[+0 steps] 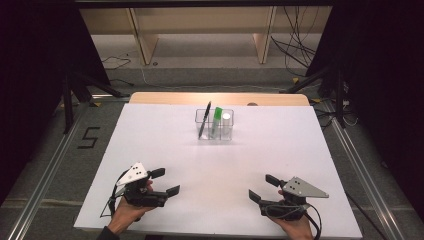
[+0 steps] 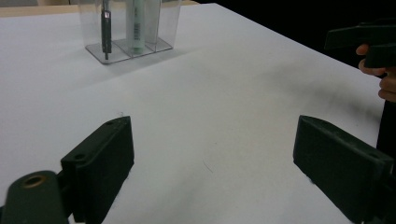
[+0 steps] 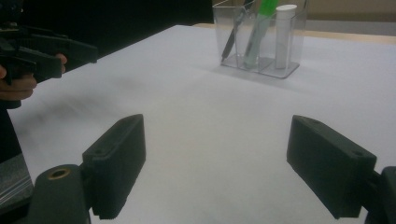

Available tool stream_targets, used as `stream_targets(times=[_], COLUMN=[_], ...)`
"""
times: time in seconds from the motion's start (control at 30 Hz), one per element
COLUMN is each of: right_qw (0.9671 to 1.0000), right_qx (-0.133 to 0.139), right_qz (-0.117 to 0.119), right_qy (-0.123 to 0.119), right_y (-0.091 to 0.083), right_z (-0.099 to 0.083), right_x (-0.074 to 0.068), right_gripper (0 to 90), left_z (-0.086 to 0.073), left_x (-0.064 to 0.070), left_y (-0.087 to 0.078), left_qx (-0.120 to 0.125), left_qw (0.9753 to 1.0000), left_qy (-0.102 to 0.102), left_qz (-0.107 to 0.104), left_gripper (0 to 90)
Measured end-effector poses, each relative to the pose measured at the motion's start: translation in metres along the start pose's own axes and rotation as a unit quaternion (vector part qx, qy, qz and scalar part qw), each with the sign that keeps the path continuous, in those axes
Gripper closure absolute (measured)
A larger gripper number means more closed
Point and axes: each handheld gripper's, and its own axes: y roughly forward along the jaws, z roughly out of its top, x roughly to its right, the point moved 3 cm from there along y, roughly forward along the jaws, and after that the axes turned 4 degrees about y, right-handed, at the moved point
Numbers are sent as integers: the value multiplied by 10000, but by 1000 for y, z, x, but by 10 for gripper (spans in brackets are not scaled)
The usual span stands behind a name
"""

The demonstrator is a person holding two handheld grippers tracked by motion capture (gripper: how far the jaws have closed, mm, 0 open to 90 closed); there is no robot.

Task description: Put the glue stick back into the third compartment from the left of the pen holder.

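A clear plastic holder (image 1: 214, 125) with three compartments stands at the far middle of the white table (image 1: 215, 165). A black pen (image 1: 204, 120) leans in its left compartment, a green-capped marker (image 1: 216, 120) in the middle one, and a white tube (image 1: 226, 123) in the right one. The holder (image 2: 128, 25) shows far ahead in the left gripper view, and the holder (image 3: 259, 37) with its pen (image 3: 232, 39), marker (image 3: 259, 32) and tube (image 3: 283, 35) in the right gripper view. My left gripper (image 1: 165, 181) rests open near the front left edge. My right gripper (image 1: 262, 188) is open at the front right, holding nothing.
A wooden strip (image 1: 220, 98) runs along the table's far edge. Beyond it stand wooden shelf legs (image 1: 145, 40) and cables (image 1: 295, 45) on the floor. Black stands (image 1: 70, 95) flank the table. A mark like a "5" (image 1: 88, 137) is taped on the floor at left.
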Motion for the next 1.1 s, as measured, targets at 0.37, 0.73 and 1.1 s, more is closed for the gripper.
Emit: stream_targets(times=[0.37,0.73,1.1], right_qw=[10000,9999,9999], right_qx=[39,51,61], right_qz=[-48,-72,-97], right_qy=[59,70,72], right_y=[-1,-1,-2], right_z=[-1,-1,-1], right_x=[4,4,5], right_gripper=[204,205,202], left_z=[0,0,0], left_x=[0,0,0], left_y=[1,1,2], left_qx=[11,-7,-31], left_qw=[10000,10000,10000], left_qy=[-9,-17,-6], left_qz=[-12,-14,-16], left_gripper=[121,121,120])
